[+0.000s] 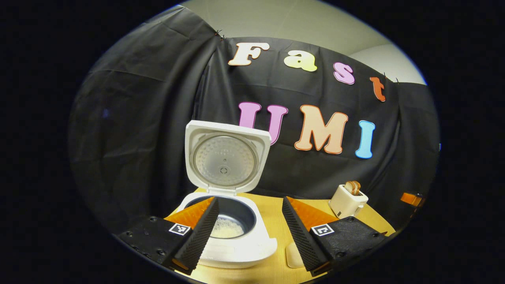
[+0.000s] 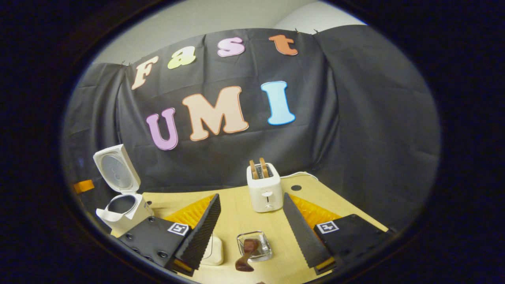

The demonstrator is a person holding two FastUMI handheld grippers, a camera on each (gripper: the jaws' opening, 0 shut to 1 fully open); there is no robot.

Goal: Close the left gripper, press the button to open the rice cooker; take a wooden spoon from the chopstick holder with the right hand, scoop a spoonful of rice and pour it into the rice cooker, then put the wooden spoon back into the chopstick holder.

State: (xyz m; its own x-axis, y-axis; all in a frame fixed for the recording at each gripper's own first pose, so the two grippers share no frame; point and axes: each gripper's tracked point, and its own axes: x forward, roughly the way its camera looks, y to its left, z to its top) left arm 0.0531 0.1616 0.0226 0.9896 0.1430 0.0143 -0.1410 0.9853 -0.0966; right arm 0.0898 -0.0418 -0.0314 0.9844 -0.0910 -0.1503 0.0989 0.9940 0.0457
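White rice cooker (image 1: 227, 205) lower centre, lid up, rice in pot | wooden spoon (image 2: 246, 254) standing in chopstick holder (image 2: 254, 245) bottom centre on surface | left claw (image 1: 249, 225) wide open, empty | right claw (image 2: 252, 232) wide open, empty | step looks like spoon return done or pickup pending: keep spoon upright

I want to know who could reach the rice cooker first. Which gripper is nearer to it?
The left. The left gripper hangs open right over the rice cooker, one finger across its pot. The right gripper is off to the side, over the chopstick holder, facing the toaster.
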